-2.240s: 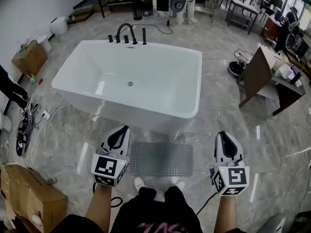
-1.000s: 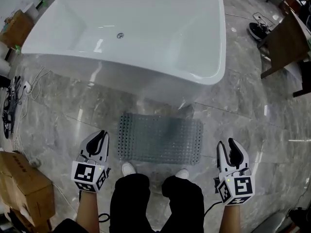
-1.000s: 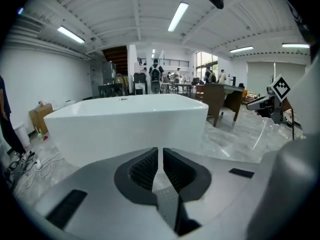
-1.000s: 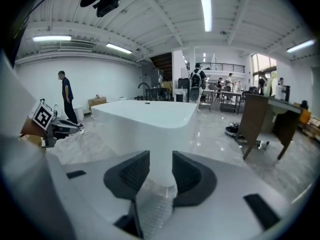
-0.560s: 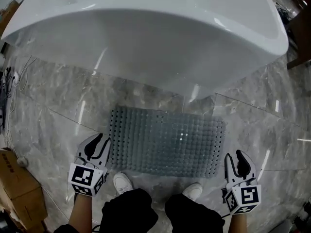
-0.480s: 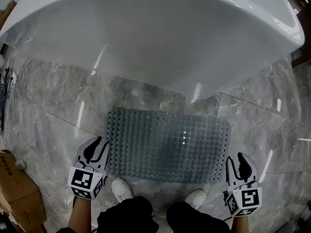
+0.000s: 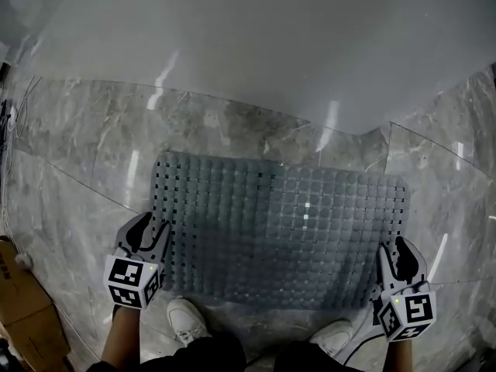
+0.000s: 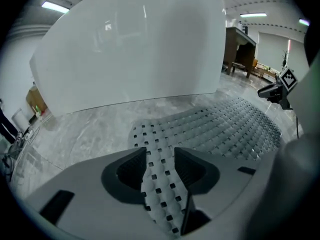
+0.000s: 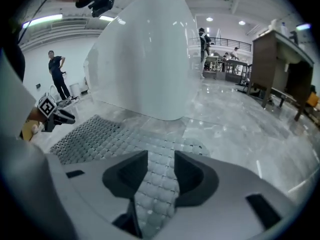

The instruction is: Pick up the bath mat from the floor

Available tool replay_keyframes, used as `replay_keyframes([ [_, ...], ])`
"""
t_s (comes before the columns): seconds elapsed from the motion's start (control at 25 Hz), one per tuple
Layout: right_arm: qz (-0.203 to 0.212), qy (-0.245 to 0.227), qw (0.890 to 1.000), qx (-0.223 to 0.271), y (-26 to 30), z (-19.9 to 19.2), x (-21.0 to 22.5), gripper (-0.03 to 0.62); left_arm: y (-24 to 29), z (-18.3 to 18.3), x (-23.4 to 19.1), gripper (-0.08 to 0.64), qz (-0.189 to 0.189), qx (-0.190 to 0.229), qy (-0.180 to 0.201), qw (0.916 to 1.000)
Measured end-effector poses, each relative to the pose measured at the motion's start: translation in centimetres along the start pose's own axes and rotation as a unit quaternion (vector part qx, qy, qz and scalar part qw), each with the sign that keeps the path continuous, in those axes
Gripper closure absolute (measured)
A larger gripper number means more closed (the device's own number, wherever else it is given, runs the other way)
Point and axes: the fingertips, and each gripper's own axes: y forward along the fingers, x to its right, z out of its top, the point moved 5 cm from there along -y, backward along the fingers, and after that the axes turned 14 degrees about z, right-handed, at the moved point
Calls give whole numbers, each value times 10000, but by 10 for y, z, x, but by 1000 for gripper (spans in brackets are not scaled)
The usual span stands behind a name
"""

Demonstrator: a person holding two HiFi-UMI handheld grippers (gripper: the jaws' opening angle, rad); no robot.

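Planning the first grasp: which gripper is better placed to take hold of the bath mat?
Left, marginally. Both pairs of jaws have just been opening, bath mat showing in each gap. The left gripper lines up on the mat's corner edge; the right gripper sits further in over flat mat.

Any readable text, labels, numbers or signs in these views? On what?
No readable words, brands or numbers in any view.
Left gripper, right gripper: cubes carry black-and-white square markers, patterns only; jaws have just been opening, bath mat between them, ungripped.
Cardboard box: reddish print, cut off at the picture's edge, unreadable.
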Motion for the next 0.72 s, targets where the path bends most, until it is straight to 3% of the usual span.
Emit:
replay_keyframes([
  [0.2, -83, 145, 9996, -225, 8, -19, 14, 386, 13, -24, -14, 318, 127, -371, -211, 9990],
  [0.4, -179, 724, 9957, -556, 9, -52, 28, 342, 28, -47, -16, 282, 83, -853, -227, 9961],
  [0.48, -269, 901, 9929, -724, 9, -65, 35, 328, 34, -58, -16, 281, 34, -1060, -457, 9933],
  [0.6, -510, 978, 9895, -930, 6, -79, 48, 308, 41, -67, -17, 268, -41, -1234, -859, 9886],
  [0.72, -689, 1058, 9851, -1167, 7, -92, 58, 293, 45, -65, -18, 268, -85, -1307, -787, 9883],
])
